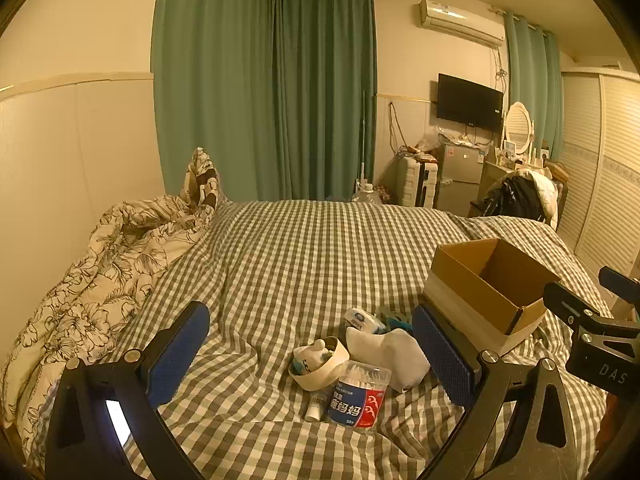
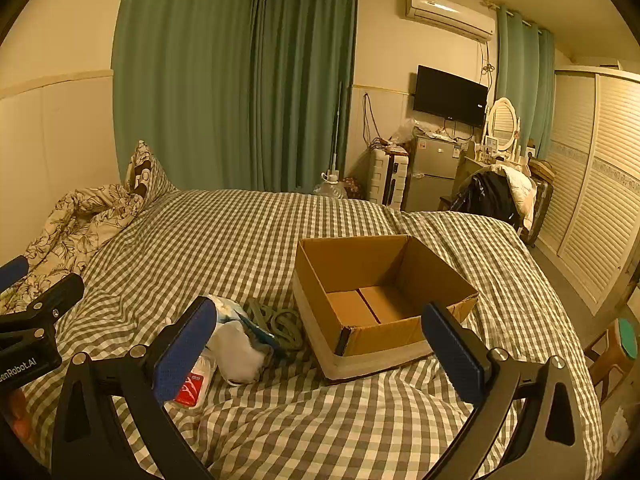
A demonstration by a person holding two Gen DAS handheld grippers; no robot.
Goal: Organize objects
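Grey-and-white checked bedspread [image 2: 248, 240] spread over the bed, creased in front. Crumpled cream duvet with dark floral print [image 1: 108, 264] heaped along the left wall. Long green curtains [image 1: 264, 88] hanging closed behind. White air conditioner [image 2: 448, 14] high on the wall, black flat television [image 2: 450, 96] below it. Small silver fridge [image 2: 432, 172] beside a white ribbed suitcase [image 2: 388, 176]. Oval white-framed mirror [image 2: 502, 124] near cream louvred wardrobe doors [image 2: 600, 184].
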